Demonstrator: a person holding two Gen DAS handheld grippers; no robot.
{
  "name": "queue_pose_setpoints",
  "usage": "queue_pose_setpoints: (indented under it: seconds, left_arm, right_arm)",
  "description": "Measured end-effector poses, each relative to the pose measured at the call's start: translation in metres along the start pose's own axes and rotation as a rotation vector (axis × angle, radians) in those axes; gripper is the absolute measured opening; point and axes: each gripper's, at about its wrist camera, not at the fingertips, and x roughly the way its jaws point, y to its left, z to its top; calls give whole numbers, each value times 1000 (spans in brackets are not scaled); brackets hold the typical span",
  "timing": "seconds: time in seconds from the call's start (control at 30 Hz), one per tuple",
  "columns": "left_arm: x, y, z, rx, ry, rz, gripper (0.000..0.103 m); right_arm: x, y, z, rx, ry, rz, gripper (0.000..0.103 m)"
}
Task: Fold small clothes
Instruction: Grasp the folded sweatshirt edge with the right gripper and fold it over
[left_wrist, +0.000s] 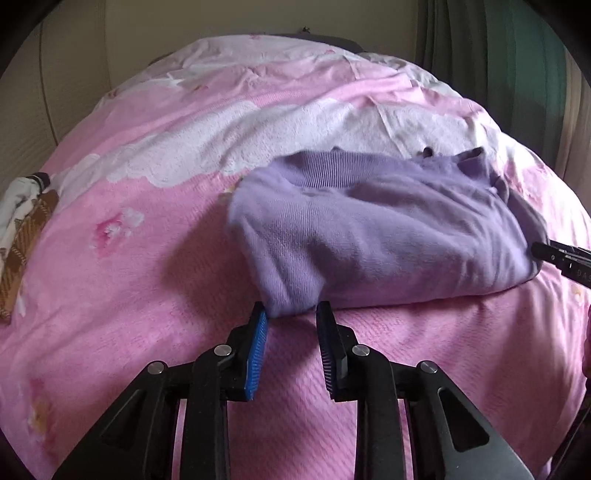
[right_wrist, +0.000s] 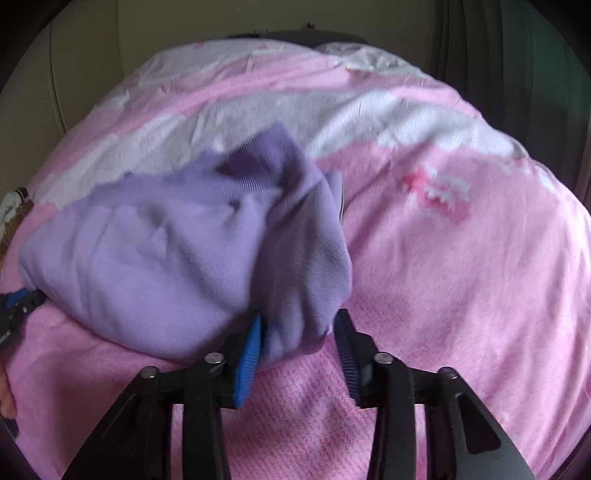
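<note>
A purple knitted sweater (left_wrist: 388, 229) lies folded in a thick bundle on the pink bed cover (left_wrist: 129, 258). My left gripper (left_wrist: 291, 314) is shut on its near left corner, the knit filling the gap between the blue pads. In the right wrist view the sweater (right_wrist: 147, 258) bulges up, and a bunched fold of it sits between the jaws of my right gripper (right_wrist: 300, 321). Those jaws stand apart and slack around the fold. The right gripper's tip (left_wrist: 565, 258) shows at the sweater's right end, and the left gripper (right_wrist: 18, 302) at its left end.
A brown plaid and white garment (left_wrist: 22, 229) lies at the bed's left edge. The pink and white cover (right_wrist: 461, 277) stretches away, rumpled towards the far end. A cream wall is behind, and green curtains (left_wrist: 517, 74) hang at the right.
</note>
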Motion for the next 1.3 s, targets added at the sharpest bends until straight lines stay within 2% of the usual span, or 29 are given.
queue_pose_setpoints:
  seconds: [0.13, 0.3, 0.4, 0.43, 0.5, 0.57, 0.67, 0.73, 0.77, 0.8, 0.87, 0.93, 1.0, 1.07, 1.1, 1.3]
  left_arm:
    - [-25, -11, 13, -12, -52, 20, 36]
    - [-23, -32, 52, -35, -75, -18, 46]
    - [-13, -42, 75, -64, -74, -53, 56]
    - [-10, -45, 82, -81, -78, -70, 56]
    - [-7, -47, 90, -105, -82, -85, 66]
    - [-5, -50, 95, -106, -91, -75, 68]
    - [1, -52, 98, -90, -80, -56, 68]
    - [6, -50, 98, -91, -65, -51, 68]
    - [8, -49, 97, -95, -56, -51, 68]
    - [10, -47, 96, -97, -51, -53, 68]
    - [11, -46, 94, -94, -45, -48, 68]
    - [12, -45, 93, -79, -36, -37, 68]
    - [12, -46, 92, -58, -31, -29, 68]
    - [8, -47, 90, -44, -32, -25, 68]
    - [5, -46, 88, -46, -32, -30, 68]
    - [-16, -21, 83, -83, -34, -10, 68]
  right_arm:
    - [-12, -11, 14, 26, -71, 48, 63]
    - [9, -29, 46, 76, -60, 106, 65]
    - [32, -38, 63, 133, -18, 180, 65]
    - [42, -43, 67, 149, 10, 197, 65]
    - [63, -50, 69, 186, 91, 219, 65]
    - [82, -56, 65, 215, 163, 277, 65]
    - [93, -54, 59, 191, 170, 310, 65]
    - [97, -51, 59, 189, 167, 366, 60]
    - [100, -49, 59, 198, 176, 416, 44]
    - [102, -48, 58, 209, 190, 460, 35]
    - [106, -45, 56, 204, 191, 463, 35]
    - [114, -51, 53, 248, 196, 508, 35]
    - [119, -59, 51, 308, 204, 547, 28]
    - [116, -58, 52, 314, 209, 521, 18]
    - [112, -55, 52, 314, 208, 505, 17]
    - [65, -10, 75, 292, 181, 337, 15]
